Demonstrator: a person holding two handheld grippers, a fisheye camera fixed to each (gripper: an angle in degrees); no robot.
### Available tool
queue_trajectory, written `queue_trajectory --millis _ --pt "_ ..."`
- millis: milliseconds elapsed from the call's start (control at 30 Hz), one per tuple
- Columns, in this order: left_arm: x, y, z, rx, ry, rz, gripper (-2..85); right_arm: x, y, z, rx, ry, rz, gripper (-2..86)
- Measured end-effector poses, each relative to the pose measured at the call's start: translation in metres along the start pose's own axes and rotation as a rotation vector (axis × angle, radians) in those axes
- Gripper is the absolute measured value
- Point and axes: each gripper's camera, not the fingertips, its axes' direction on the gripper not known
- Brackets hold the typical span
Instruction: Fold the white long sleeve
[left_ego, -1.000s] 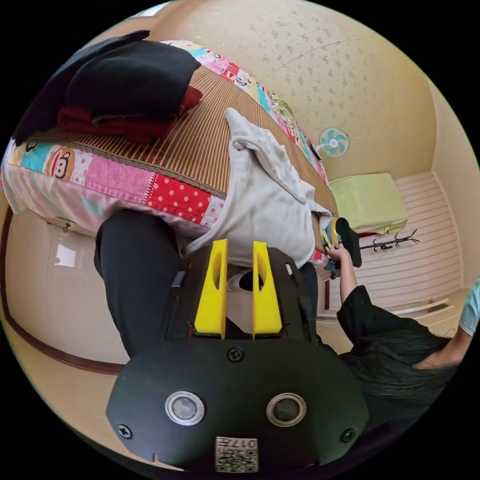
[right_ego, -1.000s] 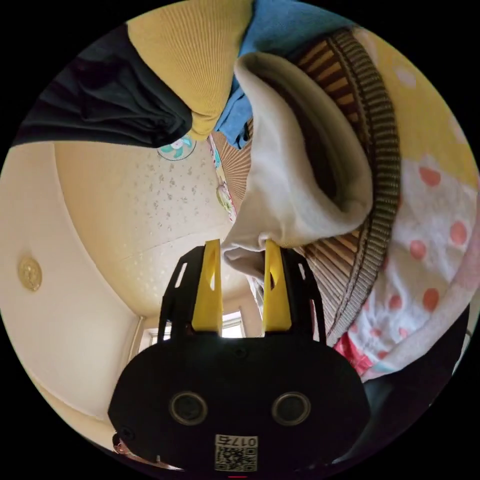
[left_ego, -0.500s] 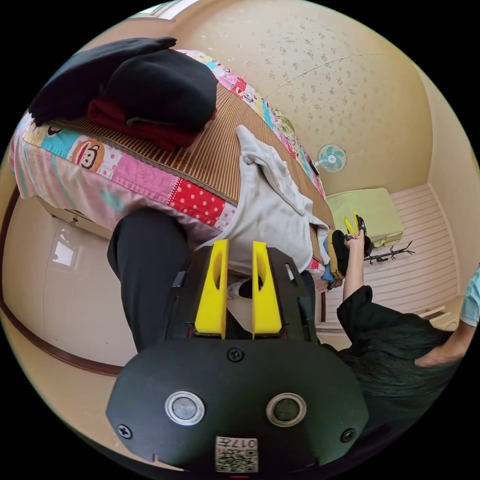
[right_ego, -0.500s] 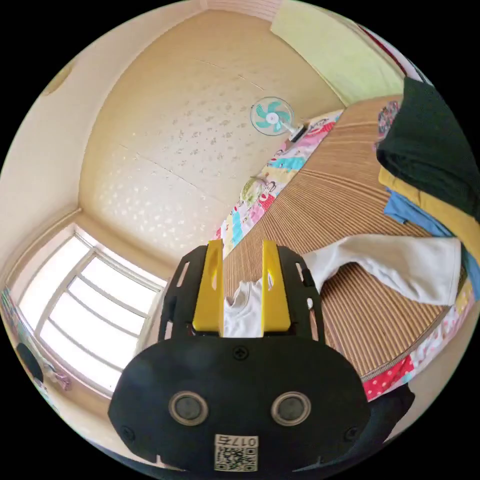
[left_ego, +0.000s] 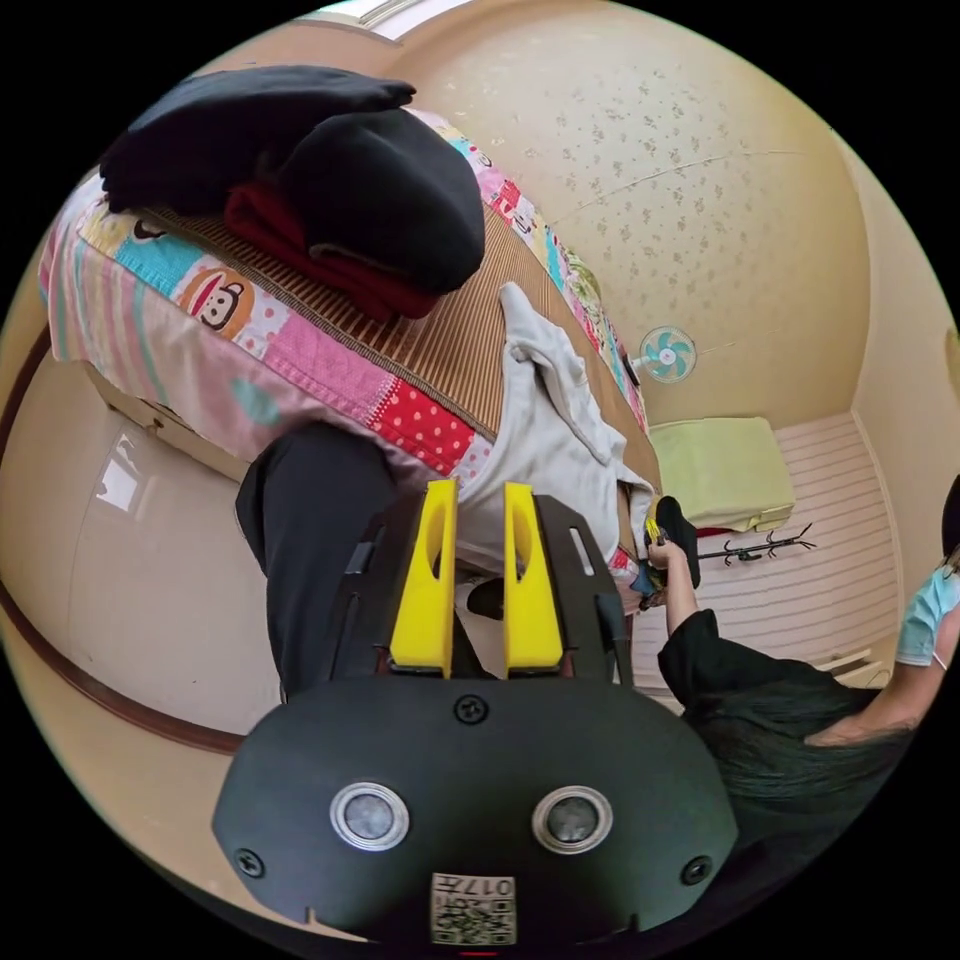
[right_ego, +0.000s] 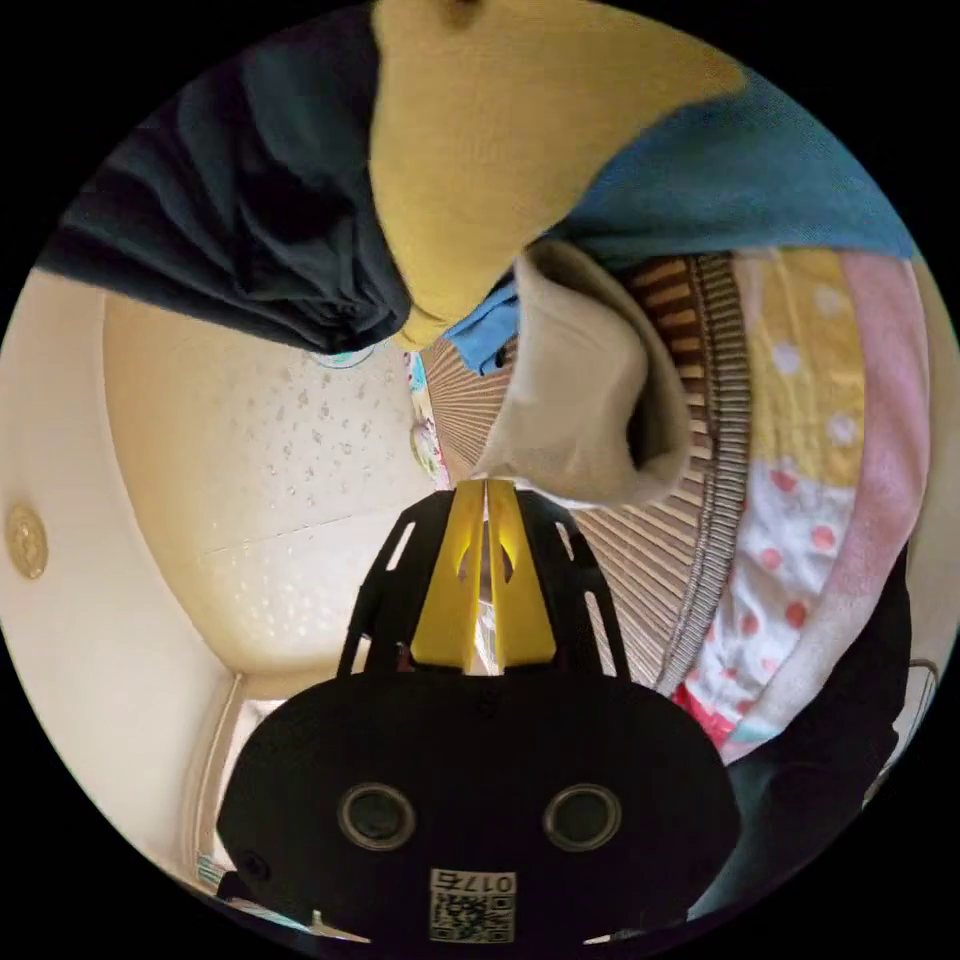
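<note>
Your left gripper (left_ego: 477, 490) hangs off the bed's edge with its 2 yellow jaws spread and nothing between them. The white long sleeve (left_ego: 548, 440) lies on the striped mat (left_ego: 440, 330), its hem drooping over the patchwork quilt (left_ego: 300, 345) just past your jaw tips. Your right gripper (right_ego: 486, 490) has its jaws pressed together on the shirt's cuff (the tips meet at the fabric edge) beside the stack of dark, yellow and blue clothes (right_ego: 470, 170).
</note>
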Motion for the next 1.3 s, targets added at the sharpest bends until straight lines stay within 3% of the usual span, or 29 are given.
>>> queue_trajectory --millis 67,133,200,267,367,533,667,767,800,833,867,933,1000,1067,1167,1233,1300 --pt "0.013 -0.003 -0.003 0.015 -0.004 0.019 7.7 -0.060 0.013 0.010 0.029 0.030 -0.233 1.5" --pt "0.019 -0.001 -0.004 0.025 -0.002 0.032 7.7 -0.153 0.062 0.031 0.085 0.158 -0.664 1.6" --pt "0.023 0.002 -0.002 0.013 -0.010 0.043 7.6 -0.190 0.097 0.055 0.032 0.165 -0.816 2.2" --pt "0.020 0.008 -0.001 -0.009 -0.024 0.036 7.5 -0.183 0.102 0.075 -0.101 0.110 -0.714 4.1" --pt "0.008 0.020 -0.006 0.014 -0.011 0.012 7.5 -0.099 0.086 0.085 -0.277 -0.071 -0.428 12.8" --pt "-0.023 0.026 -0.013 0.035 0.017 -0.050 7.5 0.107 0.059 0.070 -0.253 -0.086 0.029 15.6" --pt "-0.028 0.028 -0.018 0.056 0.037 -0.050 7.4 0.155 0.034 0.070 -0.138 -0.146 0.042 12.4" --pt "-0.024 0.035 -0.022 0.084 0.008 -0.025 7.4 0.107 0.032 0.077 -0.076 0.094 -0.231 5.1" --pt "-0.023 0.037 -0.021 0.089 0.000 -0.021 7.4 0.070 0.058 0.097 -0.106 0.197 -0.440 4.5" --pt "-0.023 0.042 -0.018 0.094 -0.014 -0.014 7.4 0.033 0.109 0.122 -0.149 0.225 -0.707 4.1" --pt "-0.024 0.048 -0.013 0.093 -0.025 -0.014 7.3 0.018 0.141 0.134 -0.176 0.224 -0.838 3.9" --pt "-0.026 0.056 0.001 0.083 -0.027 -0.017 7.4 0.000 0.292 0.181 -0.341 0.184 -1.291 3.8" --pt "-0.029 0.061 0.019 0.053 -0.011 -0.019 7.4 0.035 0.402 0.219 -0.533 0.191 -1.494 4.1" --pt "-0.029 0.071 0.042 0.017 0.002 -0.004 7.5 0.106 0.490 0.259 -0.693 0.318 -1.597 4.7" --pt "-0.025 0.085 0.064 -0.022 -0.015 0.028 7.9 0.270 0.566 0.321 -0.890 0.712 -1.676 6.3" --pt "-0.022 0.094 0.075 -0.048 -0.013 0.058 8.3 0.316 0.569 0.281 -0.770 0.609 -1.667 7.4" --pt "-0.019 0.102 0.087 -0.073 -0.021 0.098 8.5 0.322 0.562 0.254 -0.731 0.640 -1.620 9.2"
